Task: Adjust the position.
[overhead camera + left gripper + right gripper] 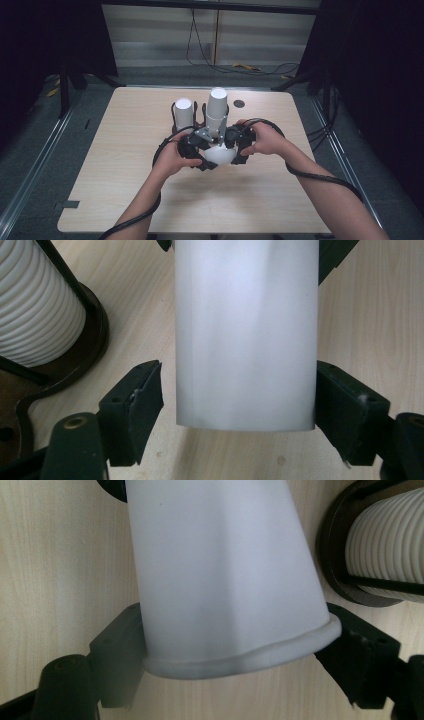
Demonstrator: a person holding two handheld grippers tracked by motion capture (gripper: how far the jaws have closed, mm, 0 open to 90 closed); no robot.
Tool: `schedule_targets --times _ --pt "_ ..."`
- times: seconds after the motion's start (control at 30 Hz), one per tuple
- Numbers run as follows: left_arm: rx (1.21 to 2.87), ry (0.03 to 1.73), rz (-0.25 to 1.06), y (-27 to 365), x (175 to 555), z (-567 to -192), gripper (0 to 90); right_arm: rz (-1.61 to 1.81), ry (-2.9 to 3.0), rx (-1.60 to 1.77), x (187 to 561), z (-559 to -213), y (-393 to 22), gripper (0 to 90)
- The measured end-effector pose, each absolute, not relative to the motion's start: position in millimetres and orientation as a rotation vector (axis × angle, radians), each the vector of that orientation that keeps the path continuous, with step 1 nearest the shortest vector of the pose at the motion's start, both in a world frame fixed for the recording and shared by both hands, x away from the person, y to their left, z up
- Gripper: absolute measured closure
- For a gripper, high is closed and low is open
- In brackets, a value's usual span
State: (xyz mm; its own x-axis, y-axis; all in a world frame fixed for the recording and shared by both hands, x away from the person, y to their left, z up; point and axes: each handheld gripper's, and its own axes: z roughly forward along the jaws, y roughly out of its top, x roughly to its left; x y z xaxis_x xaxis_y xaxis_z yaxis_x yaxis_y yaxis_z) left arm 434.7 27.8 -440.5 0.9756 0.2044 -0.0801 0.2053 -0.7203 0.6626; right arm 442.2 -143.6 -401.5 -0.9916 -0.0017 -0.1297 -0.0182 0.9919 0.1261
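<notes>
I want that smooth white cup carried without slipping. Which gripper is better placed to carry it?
Right gripper: its jaws press the white cup at its rim. The left gripper has a gap beside one jaw.

A smooth white cup [246,335] stands between the fingers [137,405] — left one apart, right one touching.

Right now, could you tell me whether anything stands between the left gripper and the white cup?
Nothing visible does. The left gripper straddles the white cup, a gap beside one jaw; the ribbed cup stands off to the side.
</notes>
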Motion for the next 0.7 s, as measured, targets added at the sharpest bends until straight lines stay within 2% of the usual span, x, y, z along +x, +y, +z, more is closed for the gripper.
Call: schedule_targets --times 0.23,0.63,0.7 --pt "2.398 0.262 -0.004 26.3 434.5 -442.0 32.3 0.185 3.002 -0.042 443.9 -400.5 -144.3 19.4" --pt "2.378 0.249 -0.012 33.0 433.0 -441.6 33.2 0.348 3.028 0.045 443.2 -399.0 -151.5 16.9" --pt "2.385 0.237 -0.012 35.5 434.2 -440.8 33.2 0.376 3.018 0.069 444.6 -400.3 -154.5 13.8"
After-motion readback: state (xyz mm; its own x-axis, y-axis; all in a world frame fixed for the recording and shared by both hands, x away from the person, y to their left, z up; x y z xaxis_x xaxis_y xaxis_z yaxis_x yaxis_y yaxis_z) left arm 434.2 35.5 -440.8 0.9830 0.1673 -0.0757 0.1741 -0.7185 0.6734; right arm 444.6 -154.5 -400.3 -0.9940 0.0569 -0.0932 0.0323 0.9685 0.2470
